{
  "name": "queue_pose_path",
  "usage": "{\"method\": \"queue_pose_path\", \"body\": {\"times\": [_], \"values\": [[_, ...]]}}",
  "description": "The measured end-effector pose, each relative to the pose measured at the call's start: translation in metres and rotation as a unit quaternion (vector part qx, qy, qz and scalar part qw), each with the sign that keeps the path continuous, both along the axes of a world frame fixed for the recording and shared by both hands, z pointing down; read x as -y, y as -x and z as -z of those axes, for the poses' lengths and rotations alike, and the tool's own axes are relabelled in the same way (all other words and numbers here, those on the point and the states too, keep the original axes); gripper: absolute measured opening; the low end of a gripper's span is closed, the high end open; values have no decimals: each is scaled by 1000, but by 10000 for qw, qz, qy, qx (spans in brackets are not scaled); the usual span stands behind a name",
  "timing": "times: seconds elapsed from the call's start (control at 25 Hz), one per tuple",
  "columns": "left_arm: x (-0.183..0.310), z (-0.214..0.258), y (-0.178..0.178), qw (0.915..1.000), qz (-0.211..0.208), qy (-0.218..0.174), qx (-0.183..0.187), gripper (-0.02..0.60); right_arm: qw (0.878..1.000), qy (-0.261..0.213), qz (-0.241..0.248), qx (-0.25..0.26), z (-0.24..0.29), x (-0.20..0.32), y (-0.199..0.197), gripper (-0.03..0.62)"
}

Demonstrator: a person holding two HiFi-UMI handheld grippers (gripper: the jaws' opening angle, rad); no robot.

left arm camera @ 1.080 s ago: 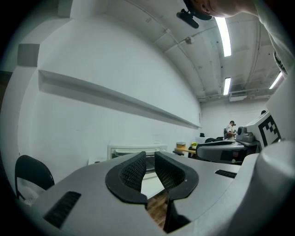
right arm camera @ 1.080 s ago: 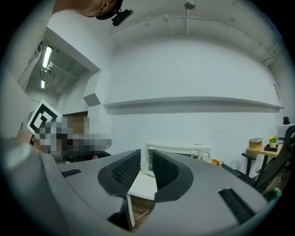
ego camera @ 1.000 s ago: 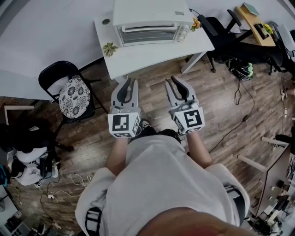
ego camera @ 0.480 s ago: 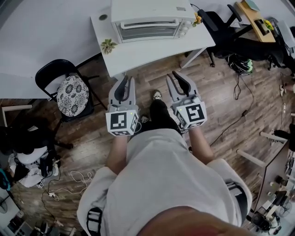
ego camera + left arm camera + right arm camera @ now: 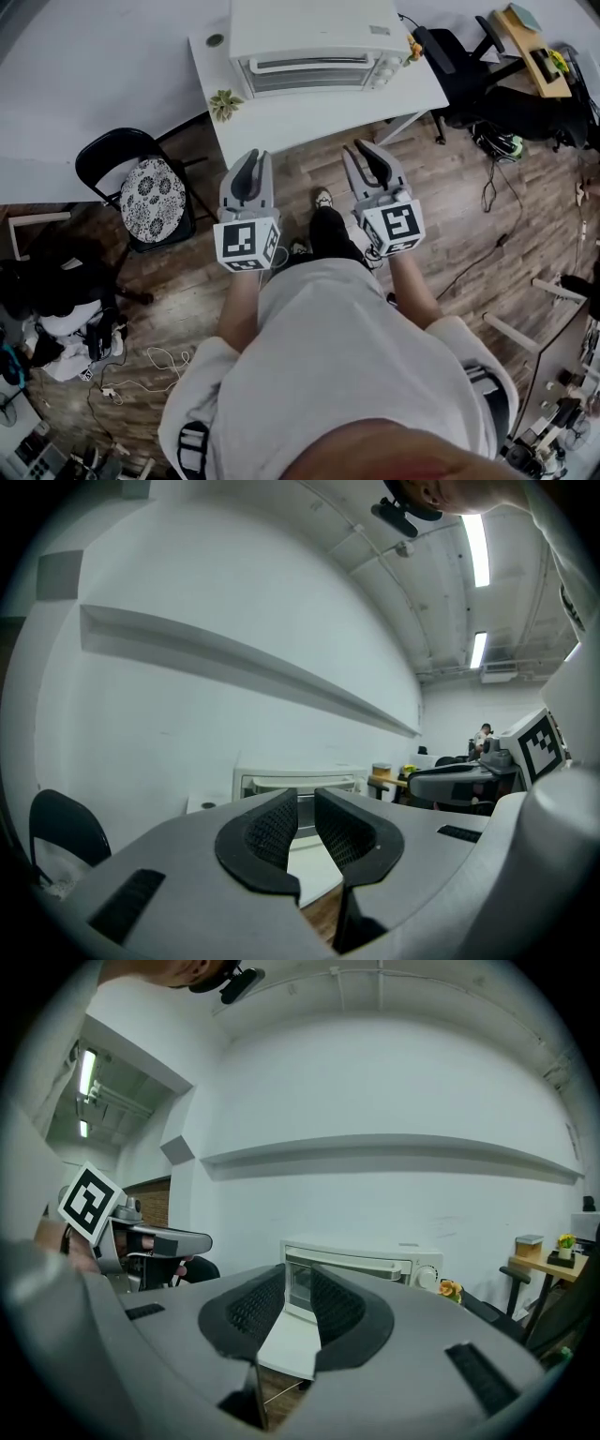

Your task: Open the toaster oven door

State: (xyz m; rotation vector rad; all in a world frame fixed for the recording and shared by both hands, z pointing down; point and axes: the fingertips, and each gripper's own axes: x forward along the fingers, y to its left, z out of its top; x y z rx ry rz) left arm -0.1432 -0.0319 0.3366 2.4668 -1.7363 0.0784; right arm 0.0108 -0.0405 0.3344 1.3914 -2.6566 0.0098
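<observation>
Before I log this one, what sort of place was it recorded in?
Probably an office or lab workspace: a white table bearing a toaster oven, an office chair beside it, and loose cables on the wood floor.

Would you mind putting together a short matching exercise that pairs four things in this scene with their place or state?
Things:
1. toaster oven
2. cushioned chair
3. small plant
4. right gripper

Places or states:
A. on the floor, left of the white table
B. jaws apart, nothing between them
C. on the table's left edge, beside the oven
D. on the table, door shut

Pairs: 1-D, 2-A, 3-C, 4-B
</observation>
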Motion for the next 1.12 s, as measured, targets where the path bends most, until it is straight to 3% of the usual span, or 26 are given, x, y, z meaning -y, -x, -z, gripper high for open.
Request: {"method": "queue_pose_path", "body": {"times": [0.84,1.12], "values": [[99,-19,-14,9993,-97,307,209,55,9991,312,77,-282,-19,100,-18,91],[123,-21,-20,9977,-282,369,498,55,9953,408,321,-815,-32,119,-32,92]]}}
